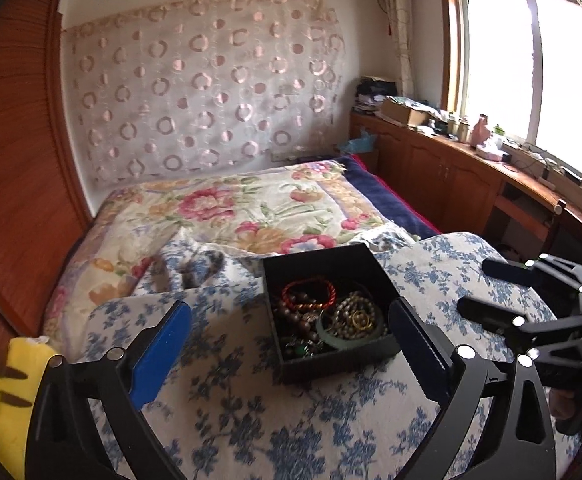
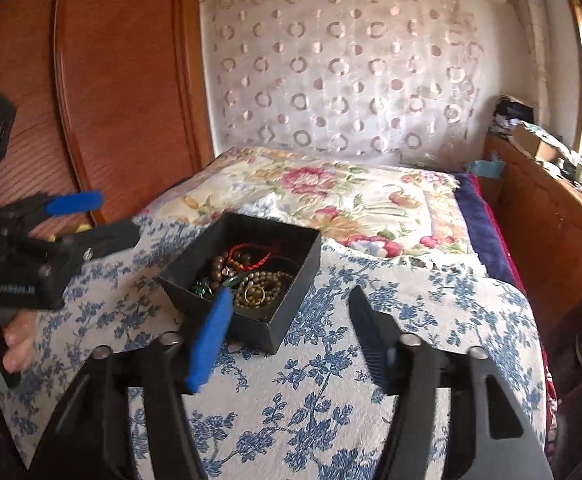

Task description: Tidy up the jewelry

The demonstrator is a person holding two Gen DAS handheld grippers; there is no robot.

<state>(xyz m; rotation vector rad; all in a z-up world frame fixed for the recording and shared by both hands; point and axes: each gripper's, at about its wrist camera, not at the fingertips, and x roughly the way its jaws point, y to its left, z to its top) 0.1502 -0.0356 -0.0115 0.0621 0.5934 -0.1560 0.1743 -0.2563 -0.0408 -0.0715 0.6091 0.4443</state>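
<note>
Both tongs spread, empty: left gripper point(image 1: 287, 356) and right gripper point(image 2: 291, 344) near black box point(image 1: 323, 264). Approach w/ care; pinch one bracelet point(image 1: 309, 292) only.

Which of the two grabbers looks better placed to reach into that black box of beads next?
Probably the left gripper. Its open fingers already frame the black box, which sits nearly centred ahead. The right gripper, also open, has the box off to its left, so it would need to swing over.

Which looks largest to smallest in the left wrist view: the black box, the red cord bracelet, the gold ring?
1. Black box
2. Red cord bracelet, inside the box
3. Gold ring, on the beads

All sit together, so nearness hardly distorts this.
</note>
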